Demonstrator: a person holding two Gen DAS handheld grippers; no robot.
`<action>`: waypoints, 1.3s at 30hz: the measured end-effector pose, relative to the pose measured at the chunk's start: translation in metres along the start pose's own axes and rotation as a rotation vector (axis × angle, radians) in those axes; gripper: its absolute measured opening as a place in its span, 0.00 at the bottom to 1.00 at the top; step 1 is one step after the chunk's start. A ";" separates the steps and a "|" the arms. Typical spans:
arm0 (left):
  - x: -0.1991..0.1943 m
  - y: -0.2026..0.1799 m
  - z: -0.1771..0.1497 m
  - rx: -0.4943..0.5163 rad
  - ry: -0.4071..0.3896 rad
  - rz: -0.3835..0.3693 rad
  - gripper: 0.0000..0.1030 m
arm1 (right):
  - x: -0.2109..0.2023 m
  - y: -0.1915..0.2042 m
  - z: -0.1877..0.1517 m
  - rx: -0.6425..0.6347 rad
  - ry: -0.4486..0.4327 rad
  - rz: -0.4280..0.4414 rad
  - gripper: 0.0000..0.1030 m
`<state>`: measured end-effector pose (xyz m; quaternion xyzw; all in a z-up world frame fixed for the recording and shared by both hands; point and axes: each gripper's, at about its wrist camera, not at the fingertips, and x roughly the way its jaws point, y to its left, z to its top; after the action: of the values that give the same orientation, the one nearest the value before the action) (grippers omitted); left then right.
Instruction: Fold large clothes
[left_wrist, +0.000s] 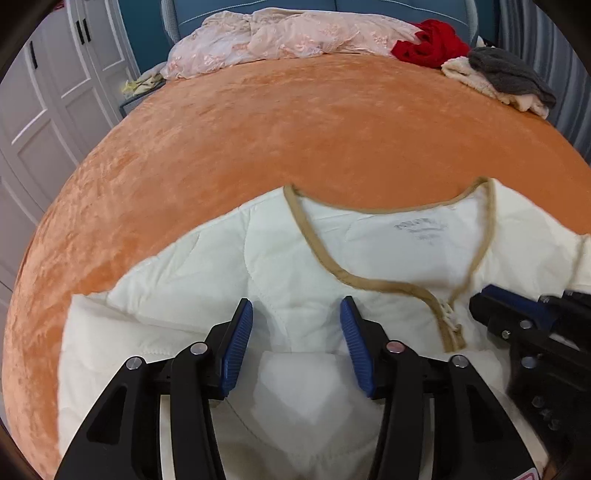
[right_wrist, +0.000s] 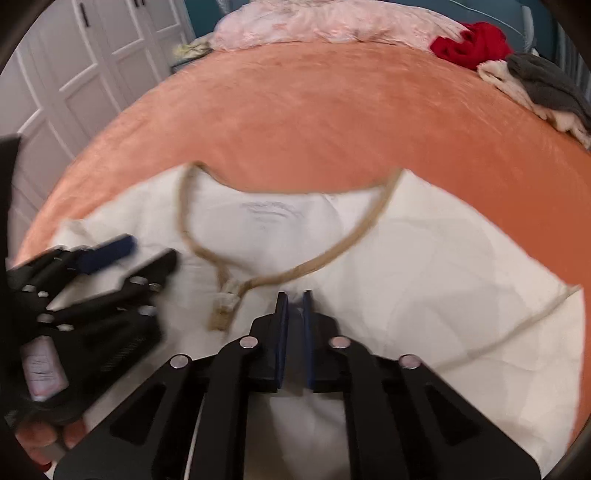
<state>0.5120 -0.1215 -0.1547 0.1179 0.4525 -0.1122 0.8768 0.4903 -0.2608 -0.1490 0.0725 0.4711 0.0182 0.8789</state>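
Cream quilted jacket (left_wrist: 266, 258) lies spread, neckline away from me, on the orange bedspread (left_wrist: 258, 129); my left gripper (left_wrist: 295, 314) gapes above it, my right gripper (right_wrist: 294, 299) looks nearly closed—whether on cloth I cannot tell.

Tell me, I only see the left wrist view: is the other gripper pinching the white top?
Observer: The right gripper has its jaws almost together on the white top; cloth looks pinched between them.
Operator: Where's the far sleeve?
Observer: Spread out on the orange bed cover, its tan edge showing.
Operator: Who holds my gripper?
Observer: A bare hand, under the left gripper.
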 end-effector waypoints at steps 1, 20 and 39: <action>0.001 0.000 -0.001 0.000 -0.013 0.008 0.51 | 0.001 -0.006 0.000 0.029 -0.013 0.014 0.00; -0.005 0.016 -0.005 -0.113 0.001 0.091 0.78 | -0.043 -0.013 -0.013 0.122 -0.100 -0.153 0.06; -0.246 0.170 -0.328 -0.394 0.113 -0.012 0.86 | -0.323 -0.104 -0.403 0.519 -0.030 -0.138 0.63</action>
<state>0.1730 0.1631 -0.1198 -0.0527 0.5149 -0.0199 0.8554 -0.0275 -0.3513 -0.1176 0.2635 0.4507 -0.1642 0.8369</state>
